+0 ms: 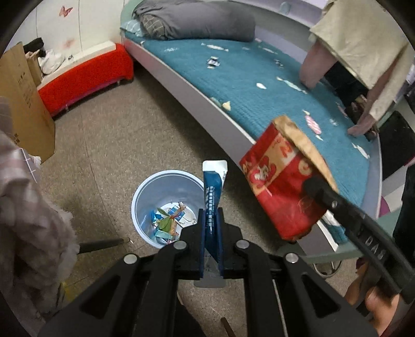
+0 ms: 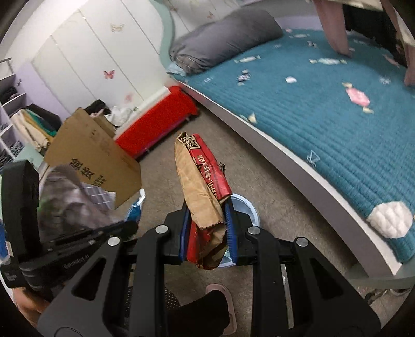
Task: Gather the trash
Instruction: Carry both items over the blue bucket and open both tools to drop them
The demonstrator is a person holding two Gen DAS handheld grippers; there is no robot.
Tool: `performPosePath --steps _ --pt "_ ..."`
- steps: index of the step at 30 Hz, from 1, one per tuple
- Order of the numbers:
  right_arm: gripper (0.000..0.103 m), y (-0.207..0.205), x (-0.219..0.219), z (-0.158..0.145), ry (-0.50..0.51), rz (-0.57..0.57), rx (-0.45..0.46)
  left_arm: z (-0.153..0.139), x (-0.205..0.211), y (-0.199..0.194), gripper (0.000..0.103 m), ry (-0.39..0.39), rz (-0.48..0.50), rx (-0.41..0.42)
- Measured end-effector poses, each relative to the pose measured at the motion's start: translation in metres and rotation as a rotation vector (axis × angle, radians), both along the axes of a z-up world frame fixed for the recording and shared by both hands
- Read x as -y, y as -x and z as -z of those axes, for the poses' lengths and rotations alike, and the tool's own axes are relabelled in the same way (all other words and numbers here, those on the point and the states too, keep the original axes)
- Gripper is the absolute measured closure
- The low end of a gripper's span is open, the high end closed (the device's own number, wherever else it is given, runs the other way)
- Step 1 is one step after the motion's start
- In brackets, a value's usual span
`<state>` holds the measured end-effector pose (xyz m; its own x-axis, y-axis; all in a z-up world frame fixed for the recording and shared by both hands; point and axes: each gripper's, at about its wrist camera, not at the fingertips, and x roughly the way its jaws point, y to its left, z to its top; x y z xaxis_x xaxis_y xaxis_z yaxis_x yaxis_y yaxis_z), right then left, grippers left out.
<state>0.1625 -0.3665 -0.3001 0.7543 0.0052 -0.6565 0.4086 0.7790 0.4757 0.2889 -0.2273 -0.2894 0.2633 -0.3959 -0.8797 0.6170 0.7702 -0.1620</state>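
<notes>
My left gripper [image 1: 210, 220] is shut on a blue and white wrapper [image 1: 214, 189] that sticks up between its blue pads. It hangs just right of a pale blue waste bin [image 1: 145, 197] on the floor, which holds several scraps. My right gripper [image 2: 207, 217] is shut on a crumpled red and brown snack bag [image 2: 201, 171]. That bag [image 1: 282, 186] shows at the right of the left wrist view, over the bed's edge. Part of the bin's rim [image 2: 246, 204] peeks out behind the right fingers. Several candy wrappers [image 2: 356, 96] lie on the teal bed cover [image 2: 324, 124].
A cardboard box [image 2: 96, 158] and a red-covered bench [image 1: 85, 77] stand along the wall. A grey pillow [image 1: 197, 20] lies at the head of the bed. Clothes hang at the far end of the bed [image 1: 363, 46]. A person's slippered foot [image 2: 220, 306] is below the right gripper.
</notes>
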Motion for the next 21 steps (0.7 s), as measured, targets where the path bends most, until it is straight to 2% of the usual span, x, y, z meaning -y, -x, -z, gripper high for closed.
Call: performPosePath --steps 3,4,5,7,10,14,18,21 --pt "0.079 -0.010 0.005 0.014 -0.015 0.016 -0.020 0.010 0.007 -0.020 0.093 0.008 -0.034 -0.003" --pt "0.079 -0.013 0.007 0.019 -0.021 0.020 -0.025 0.015 0.008 -0.028 0.083 0.008 -0.048 -0.014" --pt "0.079 -0.015 0.008 0.021 -0.022 0.022 -0.026 0.022 0.010 -0.036 0.066 -0.016 -0.085 -0.035" --pt "0.079 -0.019 0.009 0.027 -0.031 0.019 -0.040 0.034 0.003 -0.048 0.049 -0.025 -0.136 -0.061" --pt "0.079 -0.022 0.006 0.033 -0.032 0.012 -0.053 0.042 -0.005 -0.050 0.048 -0.022 -0.149 -0.108" --pt "0.079 -0.025 0.001 0.041 -0.039 0.002 -0.067 0.043 -0.010 -0.041 0.043 -0.044 -0.142 -0.075" --pt "0.079 -0.030 -0.008 0.041 -0.036 -0.017 -0.073 0.038 -0.009 -0.035 0.042 -0.068 -0.141 -0.041" --pt "0.079 -0.034 -0.014 0.042 -0.039 -0.031 -0.077 0.030 -0.012 -0.032 0.041 -0.056 -0.148 -0.028"
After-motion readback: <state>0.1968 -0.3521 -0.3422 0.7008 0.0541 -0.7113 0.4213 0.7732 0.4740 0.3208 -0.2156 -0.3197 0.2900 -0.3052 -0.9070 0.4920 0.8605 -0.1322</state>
